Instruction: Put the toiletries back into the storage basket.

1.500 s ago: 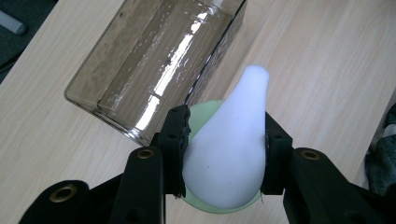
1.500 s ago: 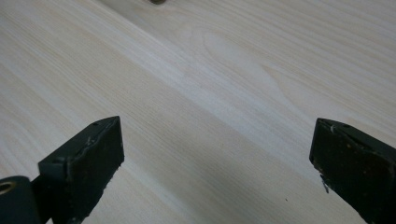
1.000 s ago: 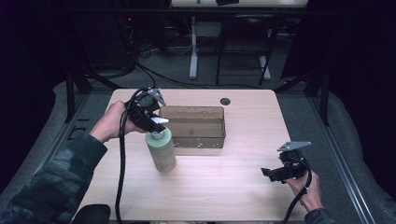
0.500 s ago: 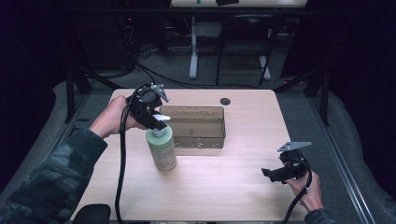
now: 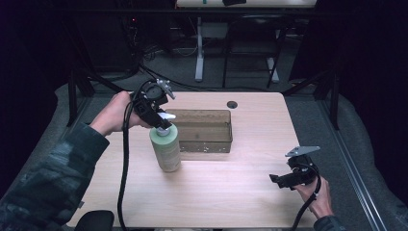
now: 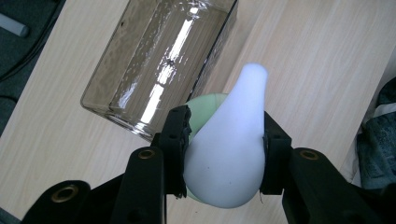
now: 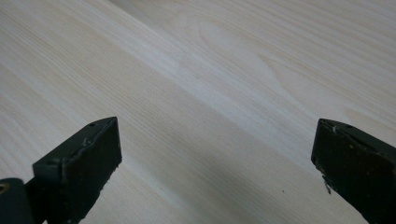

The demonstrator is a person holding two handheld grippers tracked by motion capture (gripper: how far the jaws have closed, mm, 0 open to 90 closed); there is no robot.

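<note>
A pale green bottle [image 5: 165, 148] stands upright on the wooden table [image 5: 226, 197], left of centre. Its white pump head [image 6: 229, 144] sits between the jaws of my left gripper [image 5: 161, 119], which is shut on it from above. The green bottle top [image 6: 208, 106] peeks out behind the pump. Near the table's front right corner my right gripper [image 5: 284, 179] hovers low, jaws wide open, with bare wood [image 7: 210, 107] between them.
A clear brownish rectangular bin [image 5: 204, 130] lies just right of the bottle; it looks empty in the left gripper view [image 6: 163, 60]. A dark round hole [image 5: 232, 104] marks the table's far side. Black cables trail from both grippers. Table legs and frames stand beyond.
The bottle, held by its pump in the left gripper, has shifted slightly toward the left front of the bin. The right gripper has stayed put.
</note>
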